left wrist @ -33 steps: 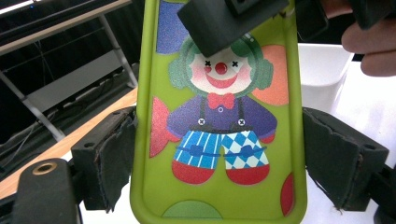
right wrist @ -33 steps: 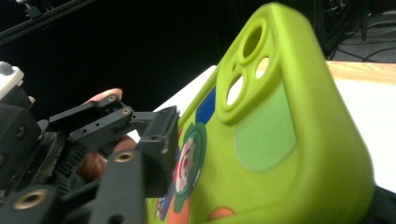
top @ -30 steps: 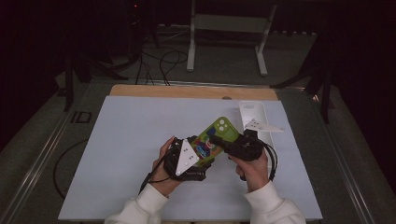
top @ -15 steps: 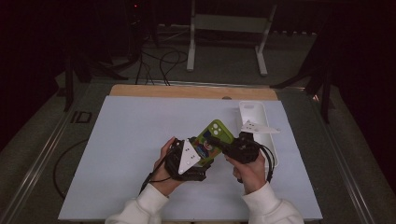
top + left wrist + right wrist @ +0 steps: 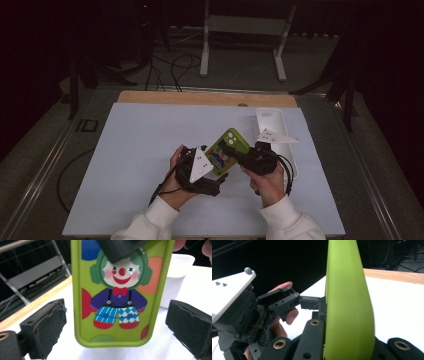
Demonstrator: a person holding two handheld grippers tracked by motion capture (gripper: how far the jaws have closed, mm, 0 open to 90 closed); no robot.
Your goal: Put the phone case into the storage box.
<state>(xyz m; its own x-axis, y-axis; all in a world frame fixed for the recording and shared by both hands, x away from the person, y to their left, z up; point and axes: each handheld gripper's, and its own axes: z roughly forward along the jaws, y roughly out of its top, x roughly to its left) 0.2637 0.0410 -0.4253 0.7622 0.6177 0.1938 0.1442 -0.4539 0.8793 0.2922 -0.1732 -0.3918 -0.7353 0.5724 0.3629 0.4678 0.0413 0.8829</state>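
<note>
the right gripper (image 5: pixel 239 156) is clamped tight on a green phone case (image 5: pixel 226 150) with a clown picture on it. in the right gripper view the case (image 5: pixel 348 305) stands on its thin edge between the two black jaws, and they press on both of its sides. in the left gripper view one dark jaw of that gripper lies across the top of the clown's head.

the left gripper (image 5: pixel 220 176) has let go. its jaws have just been opening wider. in the left gripper view the case (image 5: pixel 120 292) hangs in the middle between the two jaws, with a gap on each side, so the pads do not touch it. the bottom rounded edge of the case sits above the table, level with the pads.

in the high view the case is held up over the white table top (image 5: pixel 140 160), between the two hands, near the middle and a bit to the right. a long white tray (image 5: pixel 272 122) lies just beside the right hand, toward the far right edge. the left half of the table top is bare, with lots of room. a wooden strip (image 5: pixel 200 97) runs along the far edge.
</note>
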